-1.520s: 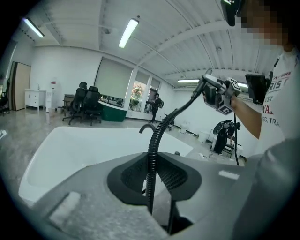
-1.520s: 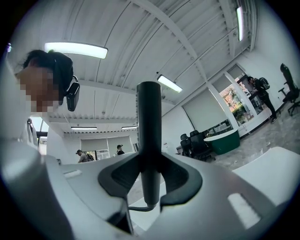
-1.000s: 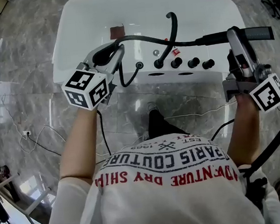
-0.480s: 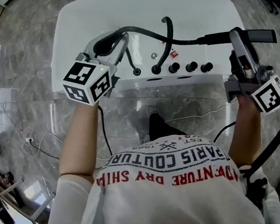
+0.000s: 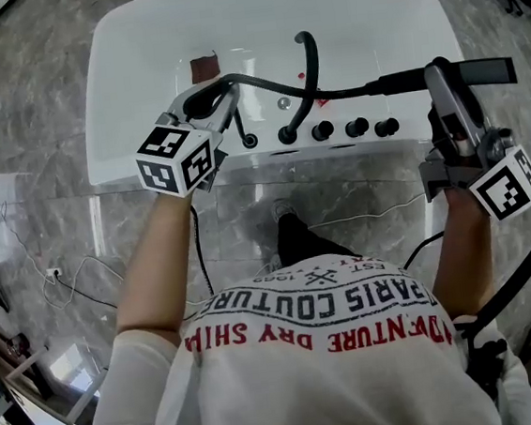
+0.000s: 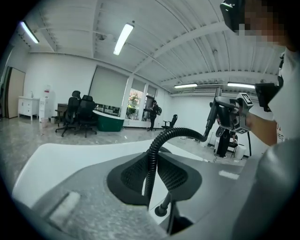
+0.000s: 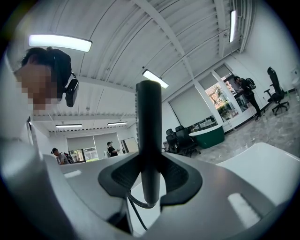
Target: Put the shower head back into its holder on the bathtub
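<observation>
Bathtub [image 5: 111, 91]: white, standing on a grey marble floor [image 5: 36, 184]; fittings are mounted along its near rim.

Left gripper [image 5: 222, 102]: clamped on the black corrugated hose [image 5: 271, 82], which is seen pinched between the pads in the left gripper view. It is held over the rim, at the left of the fittings.

Hose: run from a round deck socket [image 5: 249, 141] up to the left jaws, then across to the right above the fittings, as far as the shower head.

Deck socket: judged to be the holder, since the hose is fed out of it. No shower head is seated in it.

Spout [image 5: 308, 66]: black and curved, rooted just right of the socket.

Knobs [image 5: 357, 128]: 3, black, set in a row right of the spout.

Right gripper [image 5: 440, 77]: closed on the handle of the shower head [image 5: 486, 69]. In the right gripper view the dark handle is seen gripped between the pads, with the hose trailing from its lower end.

Shower head: held level in the air over the right end of the tub, well apart from the socket.

Task status: seating not yet begun. Head and hose are both secured. Left to do, as judged: the head is to be carried left to the socket and set in, slack is to be fed back, and both grips are to be released.
</observation>
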